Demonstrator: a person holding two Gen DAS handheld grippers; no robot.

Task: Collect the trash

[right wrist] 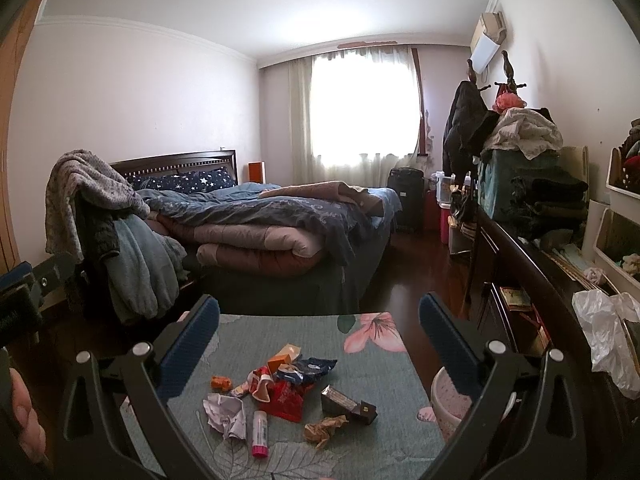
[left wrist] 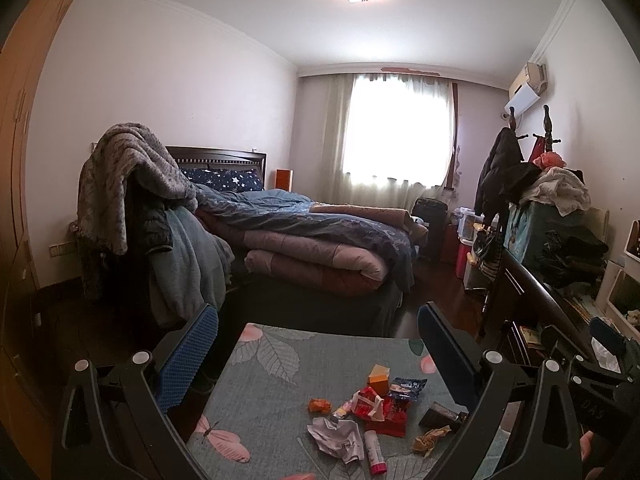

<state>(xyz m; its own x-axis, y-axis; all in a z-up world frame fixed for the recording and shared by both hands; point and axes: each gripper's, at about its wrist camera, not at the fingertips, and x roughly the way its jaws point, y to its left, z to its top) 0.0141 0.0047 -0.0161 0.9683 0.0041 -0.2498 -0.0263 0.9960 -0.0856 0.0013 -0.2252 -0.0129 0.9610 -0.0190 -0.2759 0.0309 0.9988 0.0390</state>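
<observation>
— Behind the little table, what's the big heap?

— That's the dark wooden bed (right wrist: pixel 280 240) with rumpled blue bedding and a folded, puffy pink quilt. Nearer us stands the small table under a grey-green woven cloth printed with leaves and pink flowers (right wrist: pixel 360 360), and the trash lies scattered near its middle.

— What's in the pile?

— Biggest is a flat, shiny red foil wrapper (right wrist: pixel 286 398), touching a crinkled dark blue snack bag (right wrist: pixel 308 368). Just right of those lies a long dark cardboard box with a torn end (right wrist: pixel 346 402). On the left sits a crumpled ball of white paper (right wrist: pixel 226 414), with a smooth white tube with a pink cap (right wrist: pixel 260 432) beside it. In front of the box lies a twisted scrap of brown paper (right wrist: pixel 324 428). A small orange carton (right wrist: pixel 278 360) stands at the back, and a little orange wad (right wrist: pixel 221 382) lies off to the left.

— And the tools?

— Left gripper (left wrist: pixel 320 344) and right gripper (right wrist: pixel 320 332) both hover above the table, their blue ribbed pads (right wrist: pixel 192 344) spread wide, holding nothing. A pale pink round bin (right wrist: pixel 452 404) peeks out behind the right one's finger, beside the table's right edge.
</observation>
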